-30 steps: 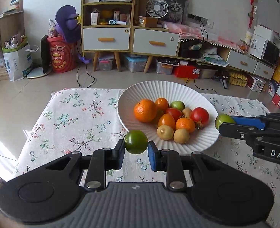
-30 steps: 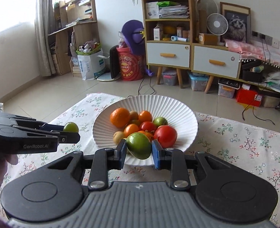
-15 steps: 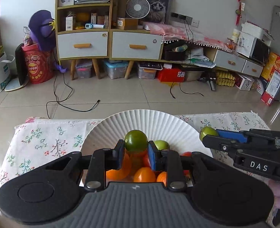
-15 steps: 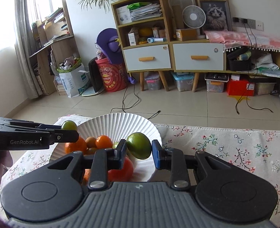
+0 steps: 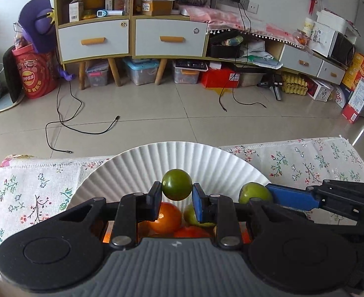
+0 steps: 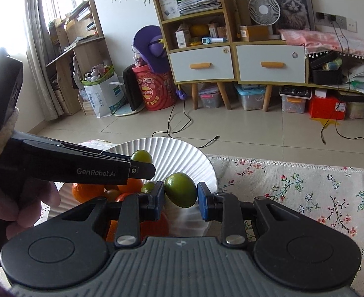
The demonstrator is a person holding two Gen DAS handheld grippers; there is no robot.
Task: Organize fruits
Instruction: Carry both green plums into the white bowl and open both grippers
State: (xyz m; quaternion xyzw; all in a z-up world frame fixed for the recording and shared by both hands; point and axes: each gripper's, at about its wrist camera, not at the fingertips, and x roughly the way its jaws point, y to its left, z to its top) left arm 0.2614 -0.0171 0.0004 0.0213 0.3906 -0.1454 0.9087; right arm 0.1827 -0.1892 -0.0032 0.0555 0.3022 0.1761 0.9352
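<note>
Both claws over white plate, each clenched on a green fruit.
Left claw grips dark green fruit w/ pads at its widest; right claw holds oval lime likewise. We judge both light, firm, smooth-skinned, so could slip & roll; keep pads at mid-girth.

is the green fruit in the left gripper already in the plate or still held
Still held. The left gripper has its jaws shut on the small green fruit, above the white plate and the oranges in it.
</note>
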